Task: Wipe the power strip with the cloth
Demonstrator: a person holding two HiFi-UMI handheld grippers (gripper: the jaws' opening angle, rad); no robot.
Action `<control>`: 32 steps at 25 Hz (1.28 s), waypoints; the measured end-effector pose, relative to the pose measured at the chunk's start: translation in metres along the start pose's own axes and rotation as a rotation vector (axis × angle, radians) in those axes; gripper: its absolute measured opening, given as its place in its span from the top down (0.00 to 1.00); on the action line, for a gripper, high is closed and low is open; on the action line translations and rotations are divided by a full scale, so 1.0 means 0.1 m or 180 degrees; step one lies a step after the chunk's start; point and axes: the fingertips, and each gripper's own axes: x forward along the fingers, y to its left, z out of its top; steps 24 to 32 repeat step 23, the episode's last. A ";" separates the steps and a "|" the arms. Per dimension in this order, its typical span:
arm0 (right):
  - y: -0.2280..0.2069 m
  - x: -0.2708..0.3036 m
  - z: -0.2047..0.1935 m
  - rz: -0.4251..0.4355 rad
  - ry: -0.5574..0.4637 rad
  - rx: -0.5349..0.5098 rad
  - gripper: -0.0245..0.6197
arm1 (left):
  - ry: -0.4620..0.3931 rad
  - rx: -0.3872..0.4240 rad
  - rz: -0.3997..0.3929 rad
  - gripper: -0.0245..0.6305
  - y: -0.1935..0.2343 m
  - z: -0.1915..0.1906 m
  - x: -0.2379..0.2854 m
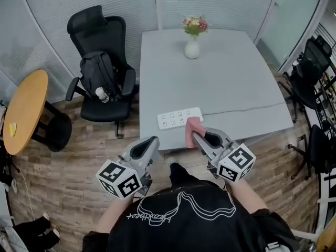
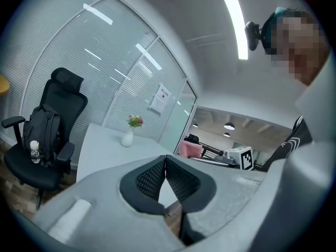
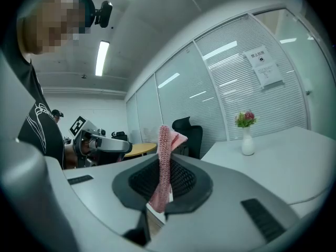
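Round wooden table [image 1: 23, 112]: far left, on the plank floor [image 1: 68, 167], well apart from the desk.

Black office chair [image 1: 102, 62]: beside the desk's left edge; dark backpack [image 1: 97, 72] on the seat, a small bottle [image 1: 101, 94] leaning against it.

Left gripper [image 1: 152, 142]: held off the desk, over the floor, just short of the near left corner. Its own view shows the jaws [image 2: 166, 164] pressed together at the tips, nothing between them.

Desk [image 1: 231, 77]: grey and rectangular.

Power strip [image 1: 179, 118]: white, lying flat close to the desk's near edge, toward the near left corner, long side roughly along that edge. A thin cable [image 1: 247, 109] runs from its right end toward the right edge.

Cloth [image 1: 192, 130]: pink, folded, standing up from the right gripper at the near edge, just beside the strip's right end; contact with the strip cannot be told.

Right gripper [image 1: 197, 135]: at the near edge, jaws clamped on the cloth [image 3: 164, 146], which rises past the tips.

Vase [image 1: 192, 48]: white, with small flowers, upright near the far edge, about mid-width.

Further black chairs [image 1: 310, 72]: beyond the right edge.
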 end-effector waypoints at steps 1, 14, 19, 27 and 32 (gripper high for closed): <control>0.01 -0.01 0.00 -0.0011 0.0005 0.0021 0.91 | -0.0003 0.0009 -0.0007 0.94 -0.02 0.01 -0.01; -0.18 0.05 0.00 -0.0085 0.0019 0.0118 0.91 | 0.0003 0.0028 -0.0005 0.94 0.07 0.04 0.09; -0.25 0.09 0.01 -0.0068 0.0007 0.0148 0.91 | 0.0063 0.0139 0.0023 0.94 0.13 0.02 0.14; -0.30 0.12 0.05 -0.0078 -0.0014 0.0124 0.91 | 0.0053 0.0159 0.0024 0.94 0.17 0.03 0.17; -0.30 0.12 0.05 -0.0078 -0.0014 0.0124 0.91 | 0.0053 0.0159 0.0024 0.94 0.17 0.03 0.17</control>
